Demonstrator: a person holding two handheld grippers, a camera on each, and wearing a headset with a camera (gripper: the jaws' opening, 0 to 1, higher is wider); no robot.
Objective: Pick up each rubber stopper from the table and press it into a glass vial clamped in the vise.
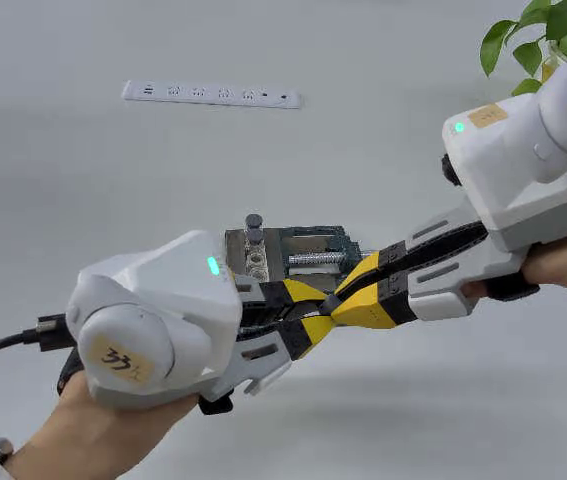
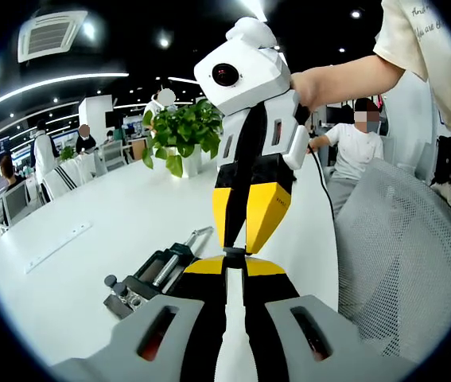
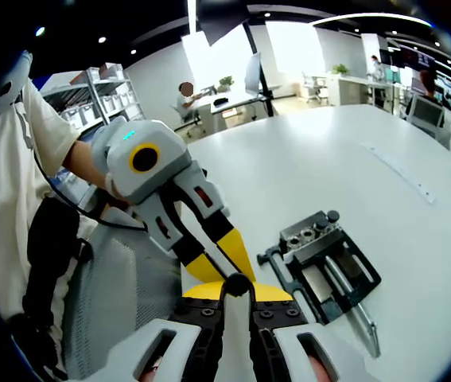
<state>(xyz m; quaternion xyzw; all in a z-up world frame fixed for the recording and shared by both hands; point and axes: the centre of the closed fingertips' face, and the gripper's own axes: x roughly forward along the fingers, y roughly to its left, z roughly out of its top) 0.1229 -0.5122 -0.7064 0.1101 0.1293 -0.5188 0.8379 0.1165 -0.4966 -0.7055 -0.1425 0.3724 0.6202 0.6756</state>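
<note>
The stopper [image 3: 237, 283] is pinched in the right tongs [image 3: 237, 293] above the desk [image 1: 103, 200], with the left tongs [image 2: 234, 267] touching it, their grip unclear; next it likely needs aligning squarely over an open vial [image 3: 306, 234] in the nearby vise [image 1: 298, 246].

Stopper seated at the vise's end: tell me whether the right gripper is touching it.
Apart. The right gripper view shows the stopper at the vise's far end, the vise body lying between it and the right gripper.
</note>
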